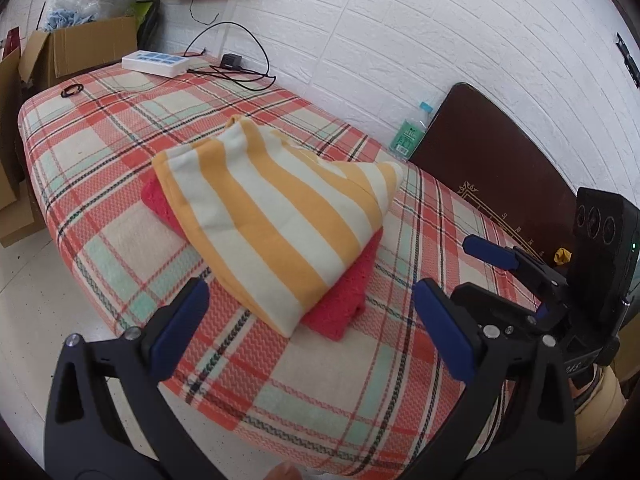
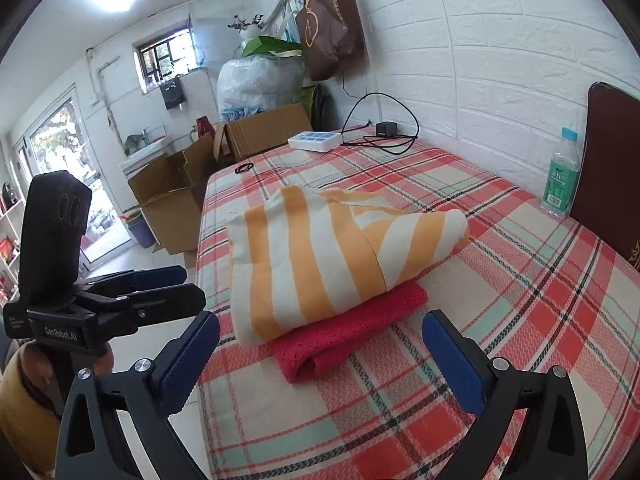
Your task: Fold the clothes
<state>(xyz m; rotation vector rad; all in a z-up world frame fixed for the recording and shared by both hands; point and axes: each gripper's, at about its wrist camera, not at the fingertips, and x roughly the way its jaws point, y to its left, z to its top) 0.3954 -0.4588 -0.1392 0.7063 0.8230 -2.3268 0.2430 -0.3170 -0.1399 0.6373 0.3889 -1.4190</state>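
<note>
Folded striped garment [image 1: 276, 224] resting askew on a folded red garment [image 1: 340, 312] mid-bed [image 1: 100, 248], with left gripper [image 1: 312, 328] and right gripper [image 2: 320, 360] both empty, jaws apart, short of the stack; a careless nudge could topple the overhanging top layer.

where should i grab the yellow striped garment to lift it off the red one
Probably the near corner of the yellow striped garment, where its folded edge overhangs the red knit garment. Come in low from the near side with the open right gripper: that thick layered edge lies flat and faces the fingers.
</note>
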